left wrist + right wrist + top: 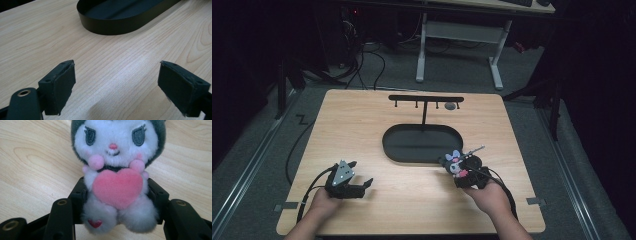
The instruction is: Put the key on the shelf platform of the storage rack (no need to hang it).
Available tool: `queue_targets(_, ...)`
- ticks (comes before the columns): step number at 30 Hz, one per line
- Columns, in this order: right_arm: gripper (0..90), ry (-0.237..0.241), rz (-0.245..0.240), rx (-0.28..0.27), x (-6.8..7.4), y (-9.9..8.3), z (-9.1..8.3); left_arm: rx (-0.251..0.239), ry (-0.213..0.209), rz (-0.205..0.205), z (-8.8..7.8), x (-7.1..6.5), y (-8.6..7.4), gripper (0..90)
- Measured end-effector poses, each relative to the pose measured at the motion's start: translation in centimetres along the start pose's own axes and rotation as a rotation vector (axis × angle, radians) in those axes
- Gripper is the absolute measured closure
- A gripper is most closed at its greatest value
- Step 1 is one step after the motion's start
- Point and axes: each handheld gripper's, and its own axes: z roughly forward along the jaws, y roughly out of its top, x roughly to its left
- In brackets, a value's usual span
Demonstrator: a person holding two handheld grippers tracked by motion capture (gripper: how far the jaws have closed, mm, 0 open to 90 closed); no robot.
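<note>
At the lower right of the high view, the right gripper [464, 170] has its jaws clenched on the soft, light plush toy [116, 165] at its squashy waist above the bench [362, 130], while the left gripper [117, 87] stands released.

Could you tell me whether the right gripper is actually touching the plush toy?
Touching. In the right gripper view, the right gripper has both black jaws pressed against the sides of the plush toy, squeezing its body with no gap on either side.
</note>
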Motion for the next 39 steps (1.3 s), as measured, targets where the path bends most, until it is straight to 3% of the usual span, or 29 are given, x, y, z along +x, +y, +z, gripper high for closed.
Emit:
queue_targets(16, 47.0, -0.013, 0.002, -0.024, 0.0, 2.3, -1.4, -0.001, -0.001, -0.002, 0.0, 0.0, 0.0, 15.4)
queue_targets(39, 47.0, -0.017, -0.029, -0.024, 0.7, 5.4, -0.6, -0.003, -0.002, -0.009, -0.1, 0.1, 0.0, 15.4)
